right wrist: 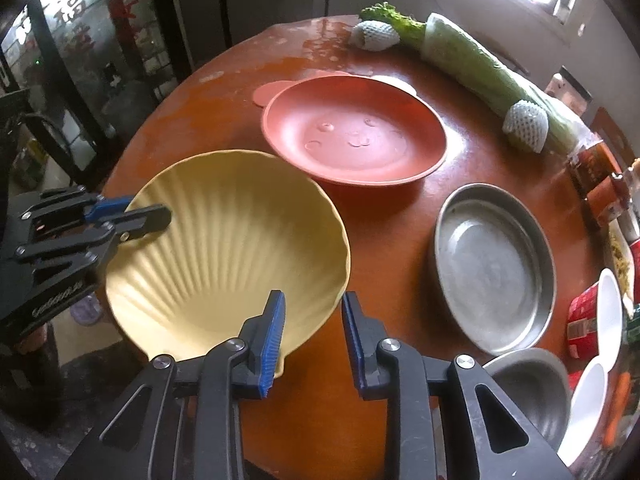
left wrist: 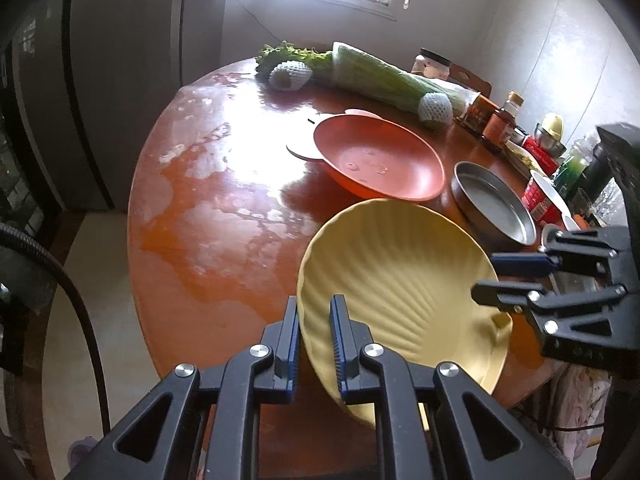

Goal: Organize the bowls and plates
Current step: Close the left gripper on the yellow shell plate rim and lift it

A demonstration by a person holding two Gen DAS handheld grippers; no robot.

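Left wrist view: your left gripper [left wrist: 314, 336] pinches yellow shell plate [left wrist: 400, 272] rim, lifted. Right gripper [right wrist: 313, 336] gapes beside it, holding nothing. Pink bear plate [right wrist: 356, 132], metal pan [right wrist: 496, 268] unstacked; most sorting left.

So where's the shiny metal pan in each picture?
Left wrist view: metal pan sits at the right, behind the yellow shell plate.
Right wrist view: metal pan sits at the right, beside the shell plate.
Shared landmark: the pink bear plate.
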